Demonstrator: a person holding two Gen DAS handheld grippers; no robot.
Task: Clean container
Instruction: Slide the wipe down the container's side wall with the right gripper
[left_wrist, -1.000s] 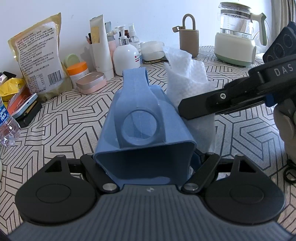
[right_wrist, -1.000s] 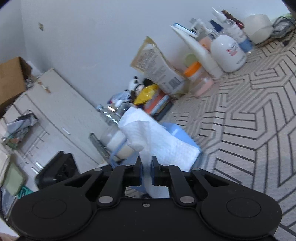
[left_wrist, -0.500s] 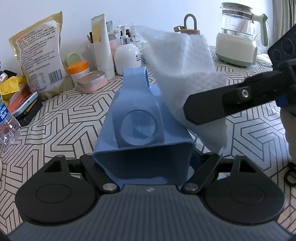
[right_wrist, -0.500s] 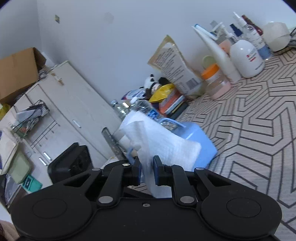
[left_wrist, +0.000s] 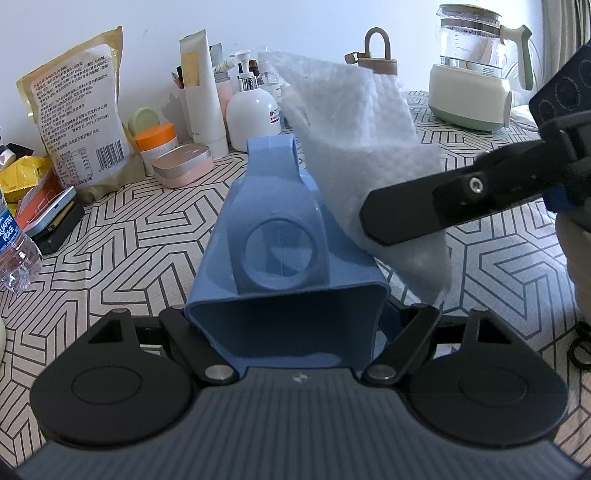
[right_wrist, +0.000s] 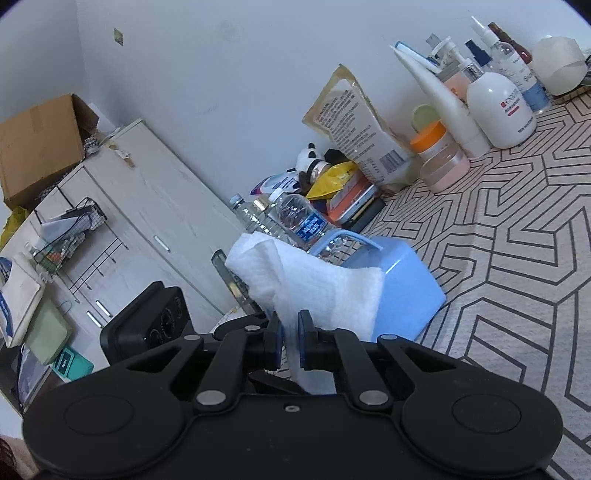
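My left gripper (left_wrist: 286, 325) is shut on a light blue plastic container (left_wrist: 280, 236), gripping its open rim; the container lies on its side with its handle up and its base toward the back. My right gripper (right_wrist: 290, 345) is shut on a white paper towel (right_wrist: 314, 291). In the left wrist view the towel (left_wrist: 354, 136) hangs over the container's right side, and the right gripper (left_wrist: 406, 210) comes in from the right just above it. In the right wrist view the container (right_wrist: 399, 291) lies just beyond the towel.
The table has a geometric patterned cloth (left_wrist: 140, 236). At the back stand a pump bottle (left_wrist: 253, 110), a tube, an orange-lidded jar (left_wrist: 155, 142), a pink tin (left_wrist: 183, 164), a food bag (left_wrist: 77, 114) and a kettle (left_wrist: 476, 74). A water bottle (left_wrist: 13, 251) is at the left.
The right gripper lifted the towel from behind the container's right side up and over it, spreading it wider. The left gripper and container barely moved.
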